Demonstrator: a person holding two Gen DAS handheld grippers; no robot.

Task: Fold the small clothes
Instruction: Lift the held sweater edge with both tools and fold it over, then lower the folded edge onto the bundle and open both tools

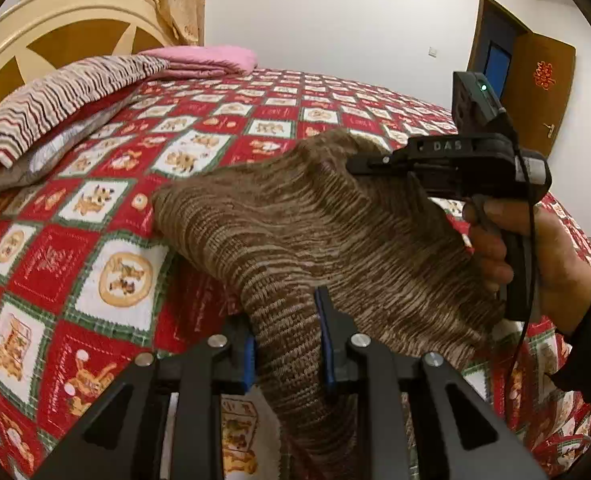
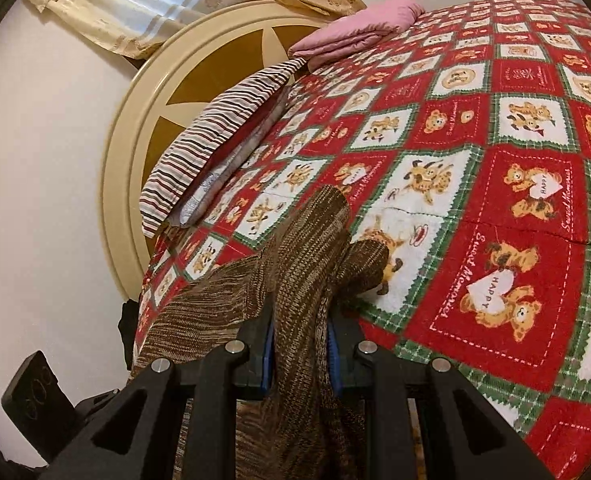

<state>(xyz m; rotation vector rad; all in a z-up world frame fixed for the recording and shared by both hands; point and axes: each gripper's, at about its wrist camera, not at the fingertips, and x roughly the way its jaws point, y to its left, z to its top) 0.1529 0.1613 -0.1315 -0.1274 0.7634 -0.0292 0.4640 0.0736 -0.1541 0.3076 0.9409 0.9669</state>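
The knit garment [image 1: 295, 216] hangs over the bedspread [image 1: 95, 240], stretched between the left gripper [image 1: 287, 344] at its near end and the right gripper [image 1: 379, 164] at its far side. Behind it on the bedspread, striped pillows [image 1: 55, 100] lie against the headboard [image 1: 55, 24], folded cloth [image 1: 207, 58] beside them.

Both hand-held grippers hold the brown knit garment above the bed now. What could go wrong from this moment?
1. The left hand-held gripper pinches only a narrow bunch of the brown knit garment, so it may slip out.
2. At the right hand-held gripper the knit is twisted, so a fold could come out uneven.
3. One end touches the quilt and may drag.
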